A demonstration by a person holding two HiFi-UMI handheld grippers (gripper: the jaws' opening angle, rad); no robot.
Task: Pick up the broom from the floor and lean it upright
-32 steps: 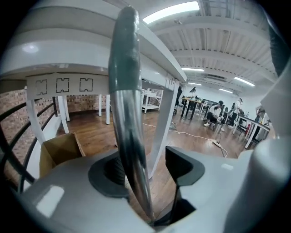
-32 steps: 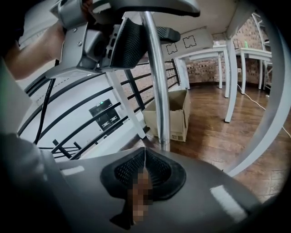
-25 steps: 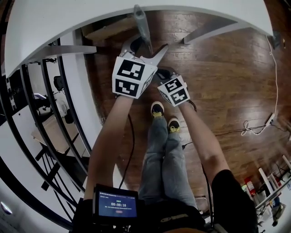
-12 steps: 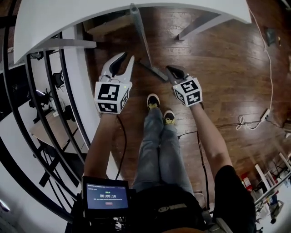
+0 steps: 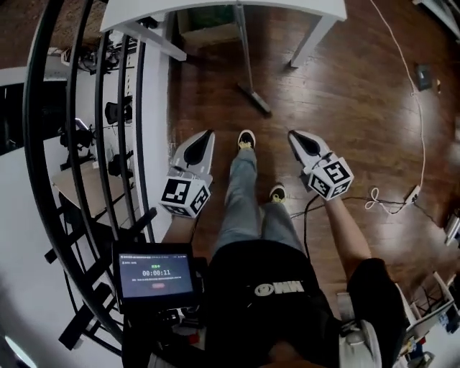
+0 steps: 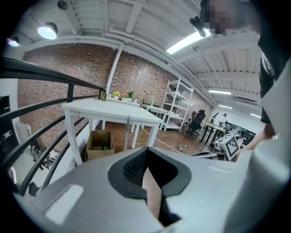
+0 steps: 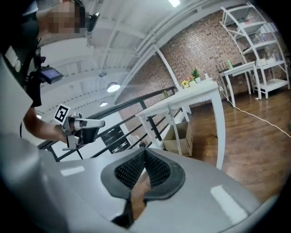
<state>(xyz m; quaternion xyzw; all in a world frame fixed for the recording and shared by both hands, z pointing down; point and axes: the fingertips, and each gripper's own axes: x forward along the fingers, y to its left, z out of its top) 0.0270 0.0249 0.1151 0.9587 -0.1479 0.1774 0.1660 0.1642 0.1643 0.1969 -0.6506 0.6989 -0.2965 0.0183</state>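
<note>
Broom (image 5: 256, 99) is leaning upright, handle against counter (image 5: 287, 6), head resting on floor (image 5: 359, 108). Left hand-held gripper (image 5: 208, 134) and right hand-held gripper (image 5: 293, 134) are hanging beside the legs. Their jaws have just closed on nothing, so the job is likely done.

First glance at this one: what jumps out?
The broom leans upright against the white table at the top of the head view, its head on the wood floor. Nearer, the left gripper and right gripper flank the person's legs, both just closed and empty.
</note>
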